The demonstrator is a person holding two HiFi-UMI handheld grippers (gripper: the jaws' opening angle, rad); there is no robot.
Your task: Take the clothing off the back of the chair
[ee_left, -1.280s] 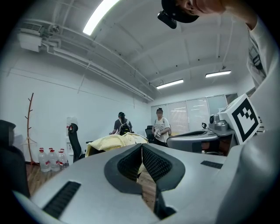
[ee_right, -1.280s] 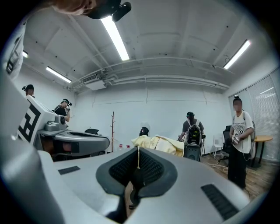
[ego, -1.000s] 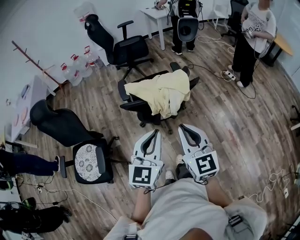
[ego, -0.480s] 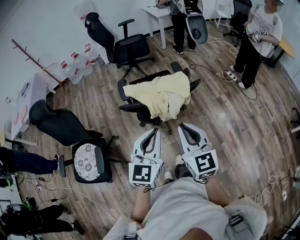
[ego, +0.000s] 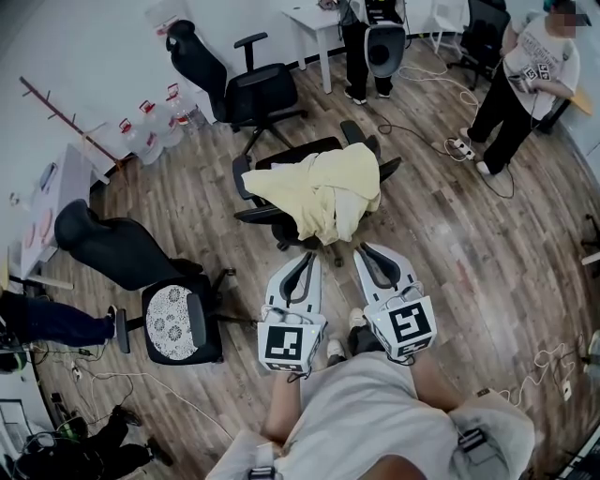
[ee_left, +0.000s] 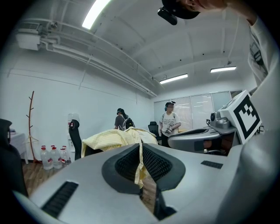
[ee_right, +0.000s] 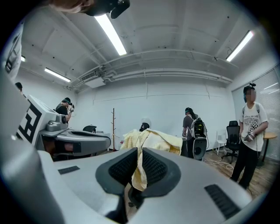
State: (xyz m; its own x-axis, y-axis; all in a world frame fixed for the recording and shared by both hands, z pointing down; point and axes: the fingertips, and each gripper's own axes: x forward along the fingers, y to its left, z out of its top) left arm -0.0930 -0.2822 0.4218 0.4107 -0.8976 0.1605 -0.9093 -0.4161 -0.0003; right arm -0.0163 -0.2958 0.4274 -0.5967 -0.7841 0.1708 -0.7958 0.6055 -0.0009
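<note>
Left gripper (ego: 310, 262): jaws are pressed together, empty.
Right gripper (ego: 360, 249): jaws are pressed together, empty.
Yellow clothing (ego: 323, 187): draped over chair (ego: 298, 154).

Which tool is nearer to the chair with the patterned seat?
Left. The left tool is right of the chair; the right tool lies farther right, beyond it.

an office room

black swivel chairs (ego: 251, 94) stand scattered over a wood-plank floor (ego: 450, 244), and a white desk (ego: 314, 23) sits against a plain white wall. long strip lights (ee_right: 111, 28) run across the ceiling. big water bottles (ego: 150, 131) and a coat stand (ee_left: 31, 127) are by the wall. a power strip (ego: 459, 147) and loose cables (ego: 553, 361) trail over the floor, and people (ego: 525, 75) stand about.
</note>
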